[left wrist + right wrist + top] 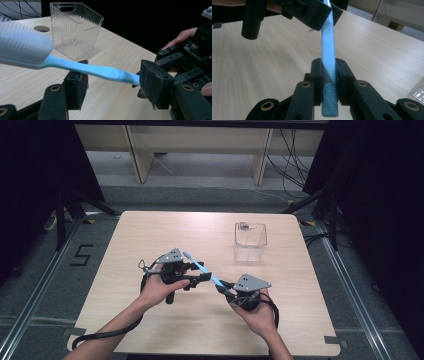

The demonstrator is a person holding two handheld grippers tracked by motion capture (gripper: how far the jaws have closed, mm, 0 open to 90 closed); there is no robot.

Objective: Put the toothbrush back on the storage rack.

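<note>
Above the tabletop, right gripper fingers clamp the toothbrush handle; left gripper fingers straddle it, not yet gripping; clear bin awaits.

Lab or test bay, not home. Bare light-wood table stood alone on grey carpet floor. Black curtains hung on both sides. Metal floor rails ran along table. Black "5" marking sat on floor. Loose cables trailed at back, near plain wooden furniture legs.
</note>
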